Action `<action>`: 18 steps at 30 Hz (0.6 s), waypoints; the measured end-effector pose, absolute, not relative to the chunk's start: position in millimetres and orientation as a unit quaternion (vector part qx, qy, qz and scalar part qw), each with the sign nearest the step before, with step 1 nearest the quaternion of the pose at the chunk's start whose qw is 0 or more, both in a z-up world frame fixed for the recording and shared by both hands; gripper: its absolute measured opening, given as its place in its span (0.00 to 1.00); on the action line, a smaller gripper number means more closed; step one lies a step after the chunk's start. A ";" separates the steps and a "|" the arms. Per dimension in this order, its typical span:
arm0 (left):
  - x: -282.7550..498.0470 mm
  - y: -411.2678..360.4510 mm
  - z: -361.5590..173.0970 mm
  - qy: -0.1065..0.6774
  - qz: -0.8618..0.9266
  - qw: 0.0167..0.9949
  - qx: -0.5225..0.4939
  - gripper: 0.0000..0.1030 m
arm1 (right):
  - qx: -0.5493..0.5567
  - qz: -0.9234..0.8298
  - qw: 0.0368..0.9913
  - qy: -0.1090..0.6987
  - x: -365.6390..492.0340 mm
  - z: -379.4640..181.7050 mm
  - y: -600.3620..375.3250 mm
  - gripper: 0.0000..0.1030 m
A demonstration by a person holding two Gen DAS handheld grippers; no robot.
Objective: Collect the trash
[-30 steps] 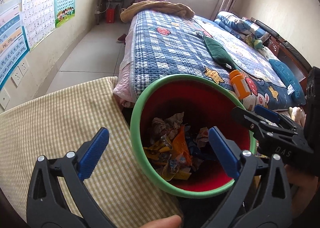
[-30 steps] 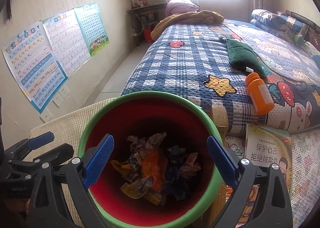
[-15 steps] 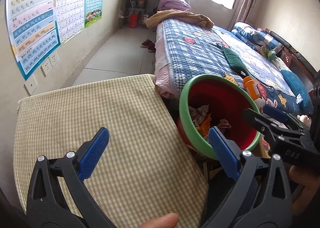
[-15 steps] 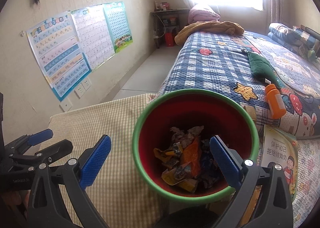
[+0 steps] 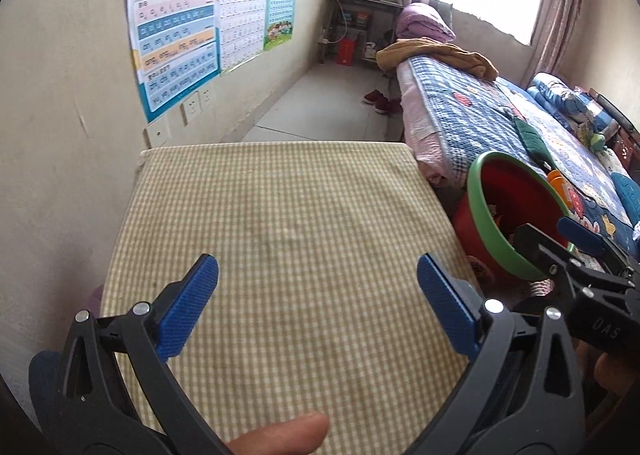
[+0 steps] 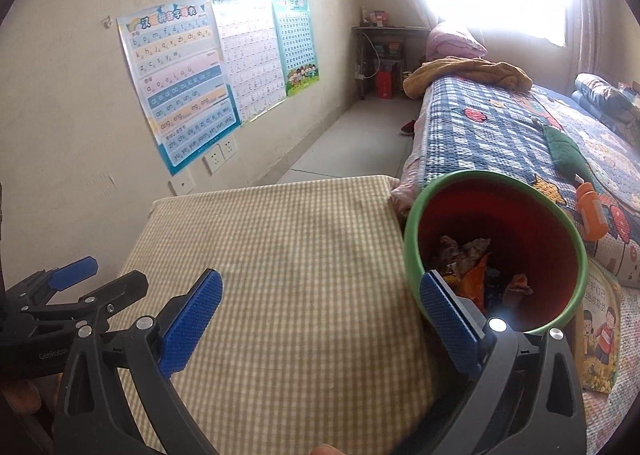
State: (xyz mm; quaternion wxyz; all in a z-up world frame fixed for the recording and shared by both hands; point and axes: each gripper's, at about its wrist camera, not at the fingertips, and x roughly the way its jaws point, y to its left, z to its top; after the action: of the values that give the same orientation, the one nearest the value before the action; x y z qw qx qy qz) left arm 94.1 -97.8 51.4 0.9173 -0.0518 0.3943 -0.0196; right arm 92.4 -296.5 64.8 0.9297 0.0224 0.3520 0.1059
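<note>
Beside the checked tablecloth (image 6: 288, 255), against the bed (image 6: 500, 135), stands a red bin with a green rim (image 6: 412, 239) holding crumpled orange and brown wrappers (image 6: 472, 271), while left gripper (image 5: 318, 299) and right gripper (image 6: 320, 315) hover spread and empty.

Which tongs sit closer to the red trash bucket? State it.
Right. The right tongs have one finger overlapping the red trash bucket rim; the left tongs hover over the checked tablecloth, beside it.

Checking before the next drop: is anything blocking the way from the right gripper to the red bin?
Nothing visible. The right gripper is open and empty beside the red bin, whose mouth is uncovered.
</note>
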 end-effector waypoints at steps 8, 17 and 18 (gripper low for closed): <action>69.4 -54.2 41.3 0.384 0.024 0.921 -0.060 0.95 | 0.001 0.116 0.930 0.349 76.1 54.3 -259.1 0.93; 50.2 -41.7 37.4 0.359 0.035 0.931 -0.060 0.95 | -0.013 0.097 0.930 0.356 66.1 40.5 -249.5 0.93; 49.1 -40.8 36.8 0.360 0.035 0.930 -0.062 0.95 | -0.012 0.095 0.929 0.356 65.7 39.4 -249.3 0.93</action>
State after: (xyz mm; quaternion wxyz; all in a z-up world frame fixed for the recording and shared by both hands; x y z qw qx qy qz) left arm 49.1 -40.8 36.8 0.9302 -0.0621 0.3600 0.0354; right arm 65.7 -249.3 39.4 0.9294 -0.0120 0.3562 0.0954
